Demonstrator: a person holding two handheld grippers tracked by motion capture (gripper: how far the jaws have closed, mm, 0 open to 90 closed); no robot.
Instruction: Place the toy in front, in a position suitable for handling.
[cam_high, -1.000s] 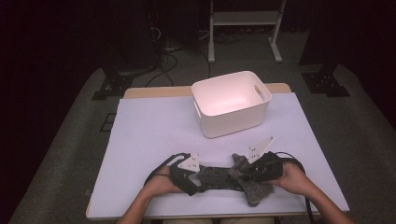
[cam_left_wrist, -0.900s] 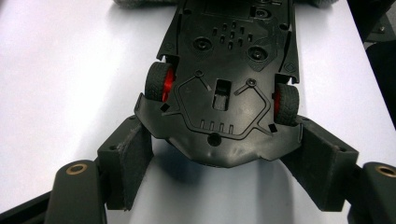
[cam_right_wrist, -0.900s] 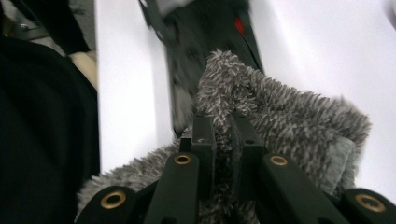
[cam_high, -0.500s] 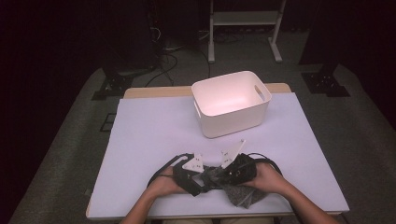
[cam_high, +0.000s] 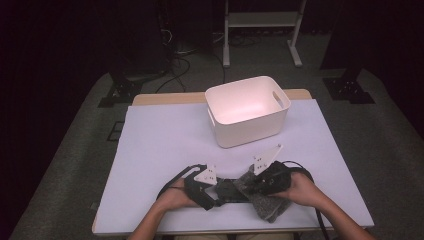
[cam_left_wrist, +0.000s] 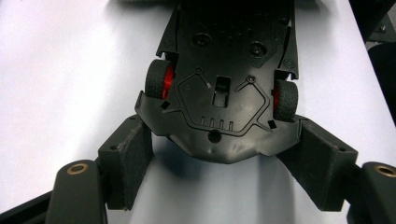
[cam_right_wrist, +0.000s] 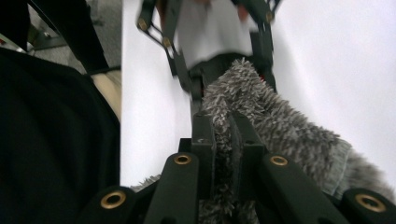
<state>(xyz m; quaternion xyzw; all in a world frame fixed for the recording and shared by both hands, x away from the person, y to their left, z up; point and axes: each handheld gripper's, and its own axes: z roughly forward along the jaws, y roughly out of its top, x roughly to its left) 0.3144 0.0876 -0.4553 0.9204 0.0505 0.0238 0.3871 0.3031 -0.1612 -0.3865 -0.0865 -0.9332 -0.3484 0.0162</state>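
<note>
Underneath, the toy car shows red-hubbed wheels, its chassis clamped between the left gripper pads. Right gripper jaws pinch the grey cloth against the car, near side of the white bin. Lavender table; dark room.

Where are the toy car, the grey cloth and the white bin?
toy car (cam_left_wrist: 224, 88): left gripper view, middle of its black underside.
grey cloth (cam_right_wrist: 275, 121): right gripper view, fluffy fold above the jaws.
white bin (cam_high: 252, 129): high view, front wall.
</note>
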